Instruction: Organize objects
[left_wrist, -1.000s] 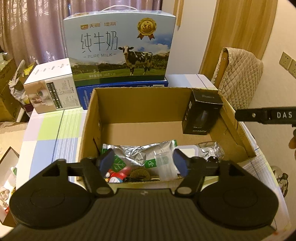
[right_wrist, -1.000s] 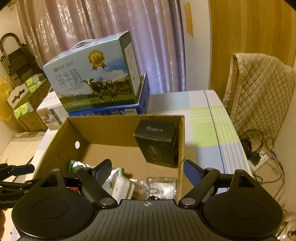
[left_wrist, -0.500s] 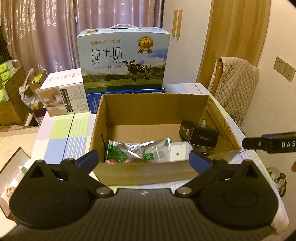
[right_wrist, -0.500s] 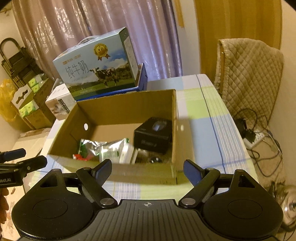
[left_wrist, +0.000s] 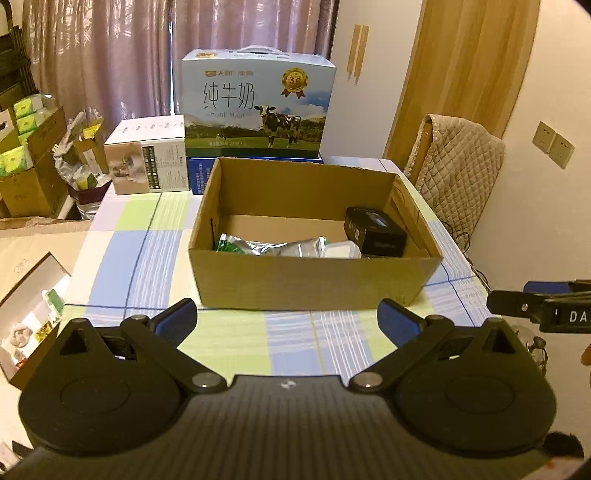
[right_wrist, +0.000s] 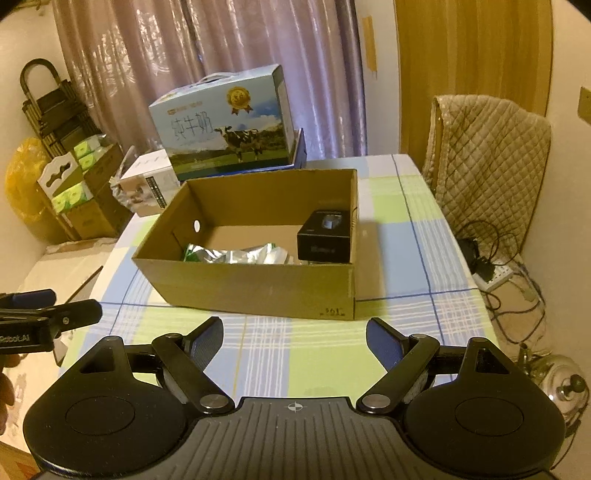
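Judging from contents, packing appears largely done: cardboard box (left_wrist: 314, 280) on the desk (left_wrist: 122, 258) holds black box (left_wrist: 375, 232) and foil pouch (left_wrist: 273, 248). Left tool (left_wrist: 287, 320) and right tool (right_wrist: 294, 340) both gape wide, empty.

The left gripper (left_wrist: 287, 320) is black, with two big round parts side by side like flat wheels. Each has a triangle hole near the top. Two black arms reach forward, and each ends in a blue pad (left_wrist: 397, 322). A shiny silver screw sits where each arm joins the ribbed black middle, which has a small white mark. The right gripper (right_wrist: 294, 342) looks the same. From the side, one shows white letters on black.
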